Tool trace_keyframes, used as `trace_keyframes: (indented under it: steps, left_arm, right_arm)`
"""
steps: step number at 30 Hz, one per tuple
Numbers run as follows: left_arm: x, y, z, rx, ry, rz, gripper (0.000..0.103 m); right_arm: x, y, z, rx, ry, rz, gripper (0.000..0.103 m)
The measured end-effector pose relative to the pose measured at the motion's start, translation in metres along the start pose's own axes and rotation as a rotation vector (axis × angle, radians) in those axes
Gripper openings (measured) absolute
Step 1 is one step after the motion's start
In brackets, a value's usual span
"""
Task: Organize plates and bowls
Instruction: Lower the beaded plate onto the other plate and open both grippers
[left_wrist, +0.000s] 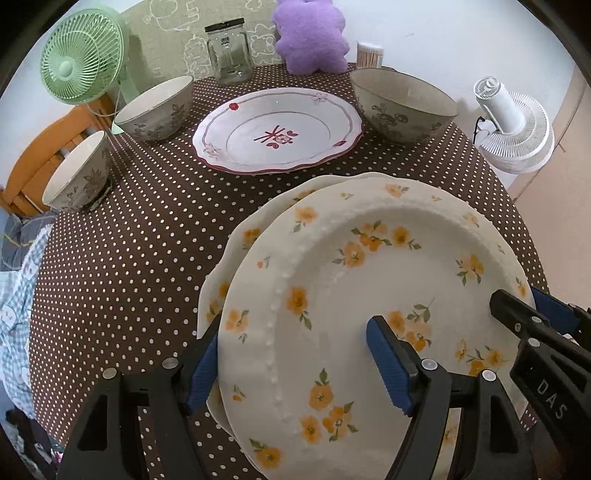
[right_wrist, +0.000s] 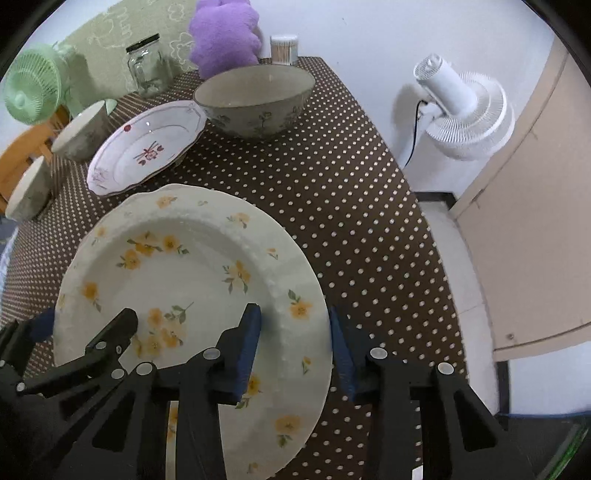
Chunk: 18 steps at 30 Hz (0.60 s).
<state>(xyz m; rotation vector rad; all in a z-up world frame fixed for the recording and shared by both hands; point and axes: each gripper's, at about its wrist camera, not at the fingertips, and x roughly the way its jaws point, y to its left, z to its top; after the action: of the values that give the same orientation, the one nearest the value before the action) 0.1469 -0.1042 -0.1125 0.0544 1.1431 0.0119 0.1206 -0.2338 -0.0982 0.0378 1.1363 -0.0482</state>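
Left gripper (left_wrist: 295, 354): jaws apart, straddling the left rim of the upper yellow-flower plate (left_wrist: 369, 295); one blue pad sits outside the rim edge, the other over the plate's well. Pad contact with the rim cannot be confirmed.
Right gripper (right_wrist: 295, 347): jaws straddle the right rim of the same plate, inner blue pad over the plate face, outer pad just off the edge beside the polka-dot cloth. A narrow gap shows at the outer pad; no firm clamp is visible.
Upper yellow-flower plate: nearest the cameras, lying on a second yellow-flower plate (left_wrist: 236, 251), offset so the lower plate's rim shows at the left.
Red-trim plate (left_wrist: 277, 133): flat on the counter (left_wrist: 129, 240), behind the stacked pair, between the bowls.
Large bowl (left_wrist: 402, 107): upright, to the right of the red-trim plate, near the far edge.
Small bowls: one (left_wrist: 155, 109) just left of the red-trim plate, another (left_wrist: 79, 173) nearer the counter's left edge; both upright and apart.
Background items: glass jar (left_wrist: 229, 51), purple plush (left_wrist: 310, 37) and toothpick holder (left_wrist: 369, 53) along the far edge; green fan (left_wrist: 81, 55) at left, white fan (left_wrist: 513, 125) at right.
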Motion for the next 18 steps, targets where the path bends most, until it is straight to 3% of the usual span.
trace_keyframes:
  steps: [18]
  left_arm:
    - [0.0079, -0.0073, 0.0060, 0.035, 0.030, 0.019, 0.090]
  right_arm:
    - [0.0022, -0.0022, 0.0037, 0.004, 0.005, 0.011, 0.038]
